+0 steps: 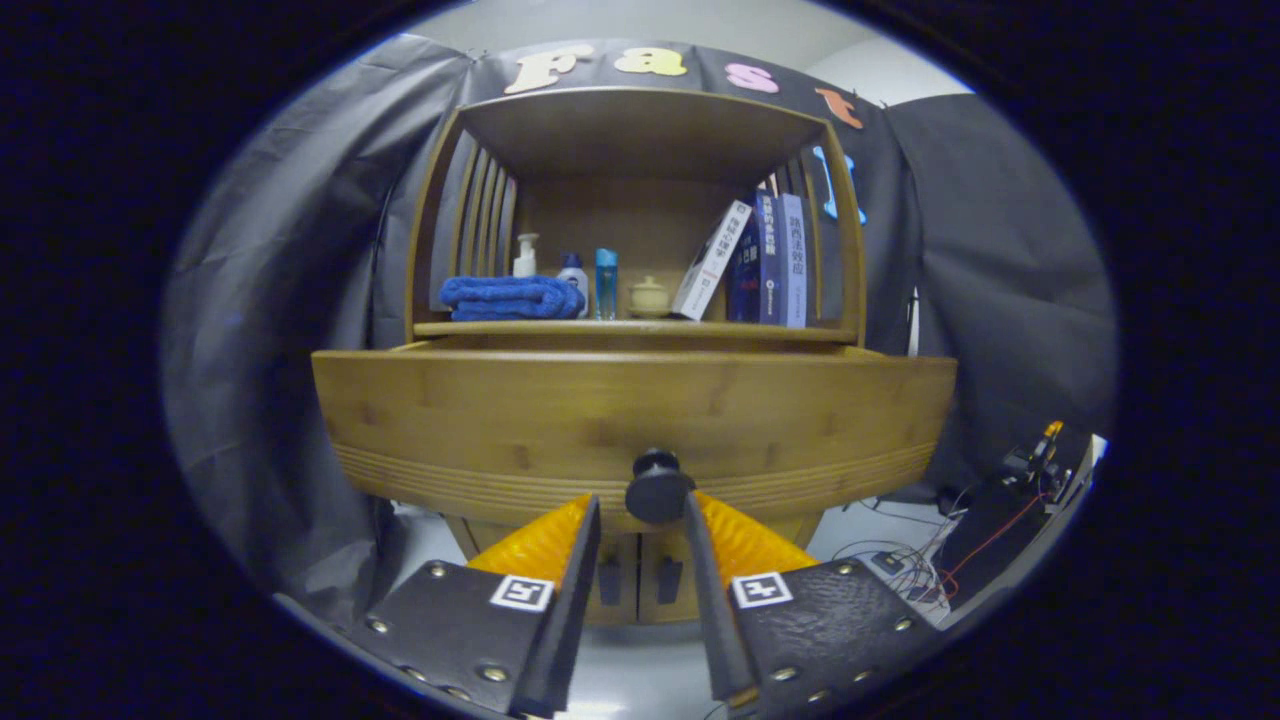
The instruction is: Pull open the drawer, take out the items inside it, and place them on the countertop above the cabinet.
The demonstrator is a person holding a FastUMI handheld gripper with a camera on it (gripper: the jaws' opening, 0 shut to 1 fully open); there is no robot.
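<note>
Jaws (pixel 642 510) slightly apart, flanking round dark knob (pixel 658 487), wooden drawer (pixel 500 420) pulled out, contact unclear.

Item 1. White hardback book (pixel 712 260), leaning at 11 o'clock of the upright books on the wooden cabinet's shelf (pixel 560 328): dark characters run down its face, too small to read.

Item 2. Two upright blue-spined books (pixel 782 262): pale vertical characters on each spine, with a small round emblem near the foot of the darker one; not legible.

Item 3. Gripper (pixel 642 500), fingers either side of the drawer's round dark knob (pixel 658 487), contact unclear: one square black-and-white coded marker on each finger base, at the knob's 7 o'clock (pixel 522 592) and 5 o'clock (pixel 762 589); patterns only, no words or numerals.
</note>
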